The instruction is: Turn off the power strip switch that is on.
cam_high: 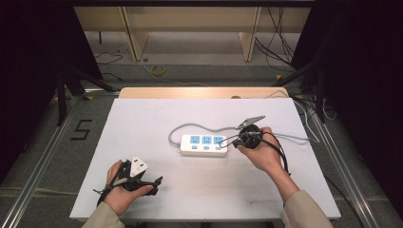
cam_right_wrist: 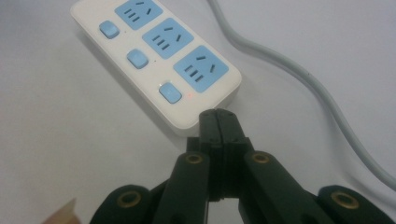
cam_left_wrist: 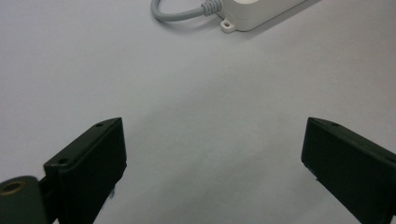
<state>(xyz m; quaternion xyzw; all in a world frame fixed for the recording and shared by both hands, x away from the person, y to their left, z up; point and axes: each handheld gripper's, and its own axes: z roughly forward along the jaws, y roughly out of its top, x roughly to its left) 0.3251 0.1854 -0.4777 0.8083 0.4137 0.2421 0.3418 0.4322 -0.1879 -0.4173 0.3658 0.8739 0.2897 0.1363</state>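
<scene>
Our right gripper (cam_right_wrist: 218, 122) has its fingers pressed together, holding nothing, at the end of the power strip (cam_high: 204, 145) mid-tabletop (cam_high: 142, 123). Our left gripper (cam_left_wrist: 212, 172) waits wide apart. A clumsy poke could push the strip sideways.

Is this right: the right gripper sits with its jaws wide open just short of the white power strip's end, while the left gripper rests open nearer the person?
Not quite. The right gripper is shut, jaws pressed together, as the right gripper view shows. It does sit just short of the power strip, and the left gripper is open.
</scene>
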